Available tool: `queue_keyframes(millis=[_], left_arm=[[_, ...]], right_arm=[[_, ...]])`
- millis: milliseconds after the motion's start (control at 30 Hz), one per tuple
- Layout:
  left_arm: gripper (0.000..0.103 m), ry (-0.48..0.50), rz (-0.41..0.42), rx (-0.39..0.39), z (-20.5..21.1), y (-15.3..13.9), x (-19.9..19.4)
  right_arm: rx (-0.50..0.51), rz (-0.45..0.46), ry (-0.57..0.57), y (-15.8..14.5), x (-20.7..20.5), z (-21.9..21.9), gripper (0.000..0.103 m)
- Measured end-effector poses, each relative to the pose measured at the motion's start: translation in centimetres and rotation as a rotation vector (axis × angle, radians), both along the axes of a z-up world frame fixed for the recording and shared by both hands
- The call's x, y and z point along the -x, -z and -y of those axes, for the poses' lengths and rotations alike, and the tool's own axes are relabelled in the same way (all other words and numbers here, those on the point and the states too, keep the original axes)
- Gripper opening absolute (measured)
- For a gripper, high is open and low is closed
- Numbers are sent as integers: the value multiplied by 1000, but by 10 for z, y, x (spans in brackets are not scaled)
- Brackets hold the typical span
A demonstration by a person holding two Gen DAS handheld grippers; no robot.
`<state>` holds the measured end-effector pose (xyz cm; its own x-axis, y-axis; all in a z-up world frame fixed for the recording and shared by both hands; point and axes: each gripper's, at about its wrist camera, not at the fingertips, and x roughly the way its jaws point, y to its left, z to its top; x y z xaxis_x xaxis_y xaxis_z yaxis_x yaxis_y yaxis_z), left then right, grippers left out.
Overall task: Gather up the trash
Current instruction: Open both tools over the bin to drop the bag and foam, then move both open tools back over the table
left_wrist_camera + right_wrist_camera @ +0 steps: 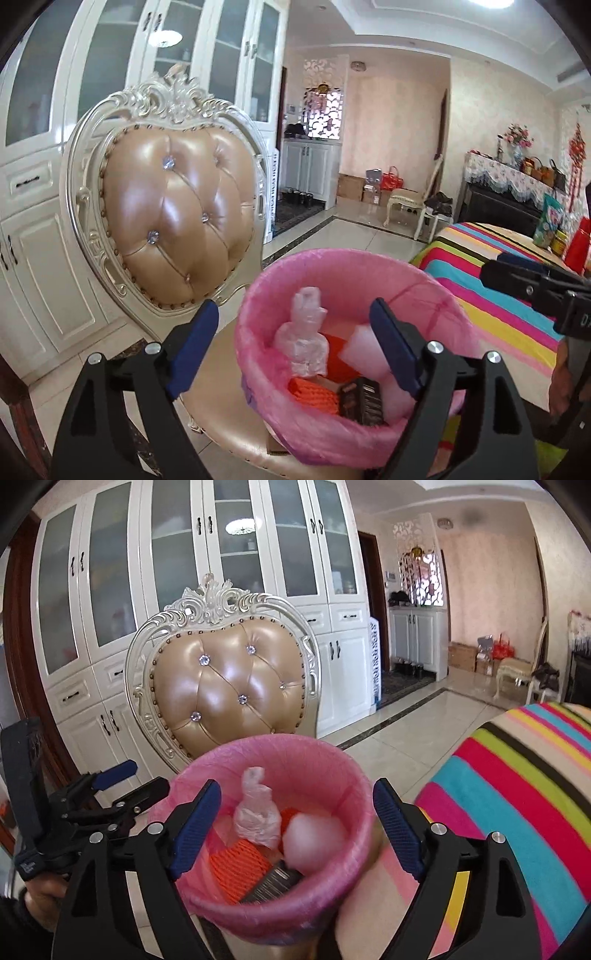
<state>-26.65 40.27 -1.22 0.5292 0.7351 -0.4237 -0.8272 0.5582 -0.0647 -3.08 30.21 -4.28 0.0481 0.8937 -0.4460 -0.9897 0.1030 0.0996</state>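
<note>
A bin with a pink liner (332,258) stands on the seat of an ornate chair (173,221). Inside lie a crumpled clear plastic bag (303,332), orange netting (314,395), a dark box (364,400) and white foam (365,343). My left gripper (294,308) hangs open over the bin, nothing between its blue pads. My right gripper (297,786) is open too, above the same bin (280,742), with the bag (255,819), netting (236,864) and foam (314,842) below it. The left gripper (136,781) shows at the left of the right wrist view.
A table under a striped cloth (498,295) stands right of the bin, with a snack bag (550,221) and a red box (580,243) on it. White cabinets (184,572) stand behind the chair (229,686). A tiled floor (424,720) stretches toward a far stool (517,672).
</note>
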Motion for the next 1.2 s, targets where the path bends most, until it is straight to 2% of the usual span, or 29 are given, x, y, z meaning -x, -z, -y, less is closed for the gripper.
queue_keyframes(millis=[233, 500, 667, 867, 1100, 1200], left_arm=[[94, 143, 4, -52, 48, -14, -42], [98, 389, 0, -115, 126, -28, -133], [98, 539, 20, -52, 172, -31, -189], [98, 674, 20, -49, 235, -37, -267], [98, 779, 1, 27, 281, -30, -367], [98, 808, -28, 25, 302, -21, -402]], right_arm=[[-31, 70, 119, -19, -27, 69, 80], [-59, 101, 350, -35, -84, 178, 82], [5, 133, 512, -37, -119, 249, 83], [9, 172, 665, -51, -160, 338, 83], [18, 142, 865, -46, -223, 436, 83], [28, 102, 913, -34, -252, 466, 83]])
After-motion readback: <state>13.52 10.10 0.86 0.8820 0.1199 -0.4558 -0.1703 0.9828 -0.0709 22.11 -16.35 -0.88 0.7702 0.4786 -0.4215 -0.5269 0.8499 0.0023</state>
